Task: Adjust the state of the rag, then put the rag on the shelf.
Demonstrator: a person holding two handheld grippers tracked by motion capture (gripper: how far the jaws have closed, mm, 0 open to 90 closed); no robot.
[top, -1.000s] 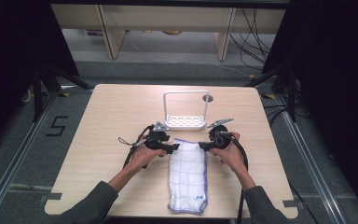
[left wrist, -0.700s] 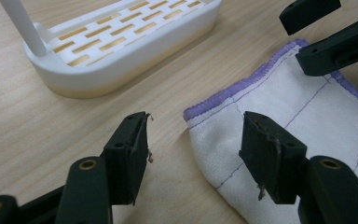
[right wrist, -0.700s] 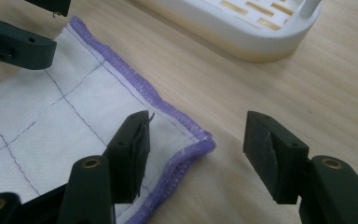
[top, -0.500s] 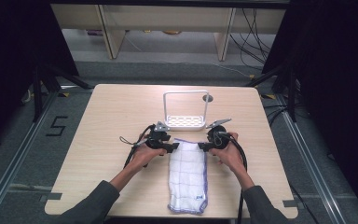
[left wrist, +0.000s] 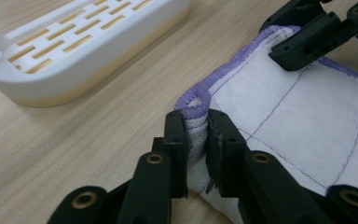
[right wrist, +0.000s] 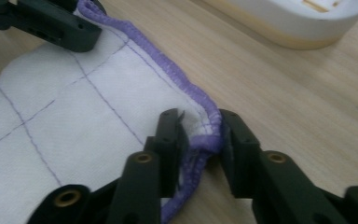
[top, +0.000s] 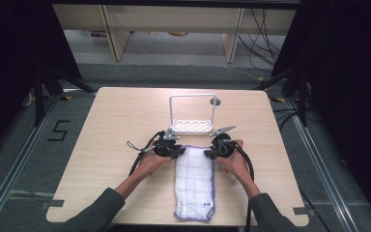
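Cotton cloth corners sit pinched in both grippers, left and right, jaws just closed; right pad contact looks partial. Lift evenly, keeping tension

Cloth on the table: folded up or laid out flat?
Laid flat: the white cloth lies as a long strip on the table, its two far corners pinched by the left claw and right claw.

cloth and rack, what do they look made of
Cloth: looks like woven cotton, matte white, with thin stitched grid lines and a purple overlocked hem; it bunches softly between the left gripper fingers. Rack: seemingly moulded plastic, smooth white with a slight sheen, slotted base and rounded edges.
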